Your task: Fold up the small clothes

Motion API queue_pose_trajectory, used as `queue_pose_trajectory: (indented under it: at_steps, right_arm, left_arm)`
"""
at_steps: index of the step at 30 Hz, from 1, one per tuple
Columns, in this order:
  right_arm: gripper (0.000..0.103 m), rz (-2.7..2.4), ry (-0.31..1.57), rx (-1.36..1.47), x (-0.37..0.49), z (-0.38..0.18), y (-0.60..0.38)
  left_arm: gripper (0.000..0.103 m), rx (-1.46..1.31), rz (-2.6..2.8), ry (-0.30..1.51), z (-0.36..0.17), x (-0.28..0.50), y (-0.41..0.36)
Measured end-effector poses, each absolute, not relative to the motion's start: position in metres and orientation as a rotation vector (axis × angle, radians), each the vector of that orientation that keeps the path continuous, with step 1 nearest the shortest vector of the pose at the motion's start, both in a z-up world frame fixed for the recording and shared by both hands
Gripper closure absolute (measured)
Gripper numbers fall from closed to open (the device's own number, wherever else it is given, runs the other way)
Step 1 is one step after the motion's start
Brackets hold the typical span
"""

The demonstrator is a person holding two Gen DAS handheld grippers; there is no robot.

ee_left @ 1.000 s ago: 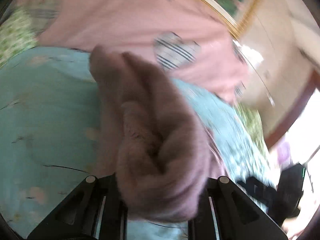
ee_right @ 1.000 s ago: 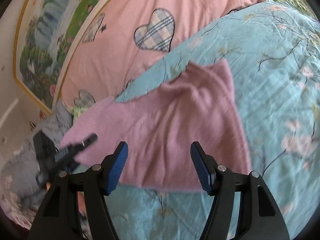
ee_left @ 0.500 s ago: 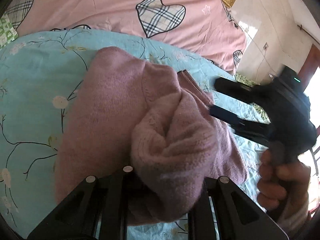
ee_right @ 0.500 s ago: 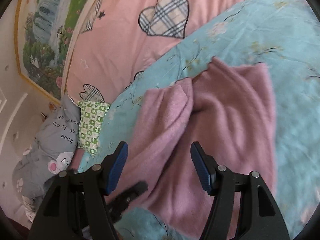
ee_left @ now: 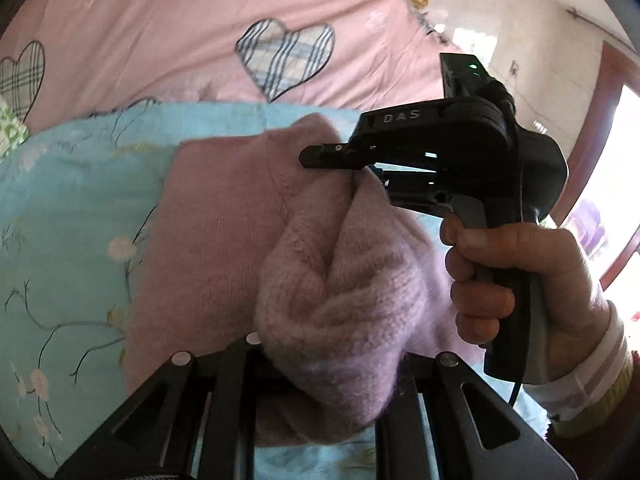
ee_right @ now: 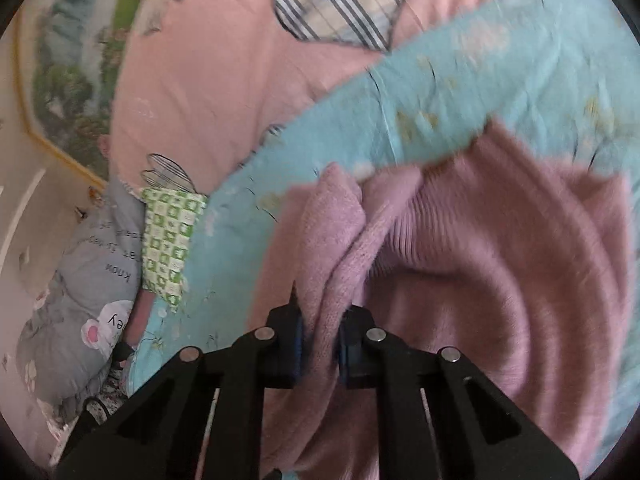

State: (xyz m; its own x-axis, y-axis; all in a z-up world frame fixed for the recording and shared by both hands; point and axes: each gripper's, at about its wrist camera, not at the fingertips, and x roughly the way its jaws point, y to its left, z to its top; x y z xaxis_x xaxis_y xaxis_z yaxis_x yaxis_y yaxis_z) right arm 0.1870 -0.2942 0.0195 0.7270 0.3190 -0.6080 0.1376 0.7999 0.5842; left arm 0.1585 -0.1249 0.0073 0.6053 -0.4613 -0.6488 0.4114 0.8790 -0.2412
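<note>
Your left gripper (ee_left: 320,364) is clamped on a thick bunch of the pink sweater (ee_left: 224,240); the wool bulges out over the fingers and hides the tips. The rest of the sweater lies spread on the blue flowered sheet (ee_left: 68,208), running away from you toward the far side. Your right gripper (ee_right: 319,340) has its fingers (ee_right: 289,340) drawn narrow, pinching a ridge of the same sweater (ee_right: 480,280) between the blue pads. In the left view you can see that right gripper (ee_left: 344,160) coming in from the right, its tips buried in a fold beyond the bunch, with your right hand (ee_left: 520,280) wrapped round the handle. Beyond the sheet lies a pink quilt (ee_left: 180,32) with plaid hearts. In the right view, a grey pillow (ee_right: 80,280) sits far left.
</note>
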Motion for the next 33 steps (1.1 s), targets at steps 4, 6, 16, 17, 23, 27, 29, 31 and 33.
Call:
queue_pose_trajectory:
  at_steps: [4, 6, 16, 17, 23, 27, 29, 31, 33]
  right_arm:
    - [0.089, 0.1, 0.683, 0.619, 0.161, 0.054, -0.314]
    - [0.089, 0.056, 0.681, 0.6, 0.151, 0.054, -0.325]
    - [0.089, -0.049, 0.709, 0.639, 0.12, 0.021, -0.372]
    - [0.089, -0.058, 0.712, 0.625, 0.121, 0.021, -0.372]
    - [0.073, -0.102, 0.77, 0.673, 0.117, 0.0, -0.378]
    - [0.058, -0.149, 0.719, 0.688, 0.092, 0.014, -0.374]
    - [0.058, -0.155, 0.691, 0.675, 0.08, 0.026, -0.369]
    - [0.058, -0.152, 0.651, 0.66, 0.063, 0.041, -0.359]
    - [0.058, -0.144, 0.626, 0.651, 0.053, 0.05, -0.348]
  left_arm:
    - [0.089, -0.07, -0.576, 0.741, 0.023, 0.151, -0.152]
    - [0.089, -0.063, -0.606, 0.756, 0.018, 0.149, -0.169]
    - [0.087, 0.024, -0.626, 0.804, -0.006, 0.138, -0.221]
    - [0.086, 0.037, -0.623, 0.806, -0.008, 0.136, -0.223]
    - [0.079, 0.072, -0.638, 0.826, -0.013, 0.128, -0.213]
    - [0.075, 0.057, -0.673, 0.847, -0.006, 0.112, -0.192]
    - [0.073, 0.046, -0.693, 0.849, -0.003, 0.099, -0.176]
    - [0.067, 0.051, -0.693, 0.847, 0.0, 0.086, -0.161]
    - [0.066, 0.059, -0.681, 0.845, 0.0, 0.077, -0.146]
